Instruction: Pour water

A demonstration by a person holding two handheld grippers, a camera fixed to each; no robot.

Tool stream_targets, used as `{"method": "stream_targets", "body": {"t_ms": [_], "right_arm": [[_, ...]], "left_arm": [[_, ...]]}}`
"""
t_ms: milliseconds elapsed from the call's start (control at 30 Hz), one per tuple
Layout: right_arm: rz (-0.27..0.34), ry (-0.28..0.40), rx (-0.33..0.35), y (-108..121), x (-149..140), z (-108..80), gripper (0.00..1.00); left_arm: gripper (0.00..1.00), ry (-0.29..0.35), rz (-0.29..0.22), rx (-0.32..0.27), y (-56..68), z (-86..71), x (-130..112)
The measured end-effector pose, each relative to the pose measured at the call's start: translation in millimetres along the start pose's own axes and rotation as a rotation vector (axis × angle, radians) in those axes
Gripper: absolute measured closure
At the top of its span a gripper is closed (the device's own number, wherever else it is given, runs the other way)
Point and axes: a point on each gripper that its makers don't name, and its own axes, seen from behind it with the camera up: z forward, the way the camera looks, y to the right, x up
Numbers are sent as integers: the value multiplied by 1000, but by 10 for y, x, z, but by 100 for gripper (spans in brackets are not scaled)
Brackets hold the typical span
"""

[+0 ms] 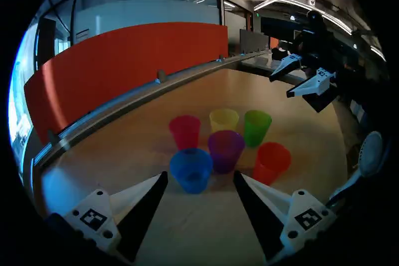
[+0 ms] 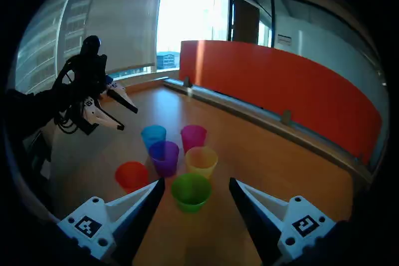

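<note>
The left gripper [image 1: 200,173] has its tapered, pointed fingers spread wide and holds nothing. A translucent blue plastic cup [image 1: 191,168] stands just ahead between them, at the front of a cluster of round, tapered cups on the smooth wooden table [image 1: 209,231]. The right gripper [image 2: 197,180] is likewise spread, with the green cup [image 2: 191,192] just ahead between its fingers.

Cups [image 1: 225,148]: translucent coloured plastic, smooth, slightly glossy. Worktop [image 1: 199,226]: light wood-grain surface, smooth, with a soft sheen.
</note>
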Motion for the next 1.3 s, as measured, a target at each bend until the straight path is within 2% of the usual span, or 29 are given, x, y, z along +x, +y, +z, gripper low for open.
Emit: {"method": "stream_targets", "body": {"t_ms": [500,767,1300], "right_arm": [[3,-34,9,-38,-237,196,0],[5,-53,15,-58,-350,286,0],[13,-73,10,2,-490,373,0]], "left_arm": [[2,-77,5,-11,-24,298,-351],[2,-97,16,-23,-9,437,-392],[2,-109,2,-29,-114,689,-370]]}}
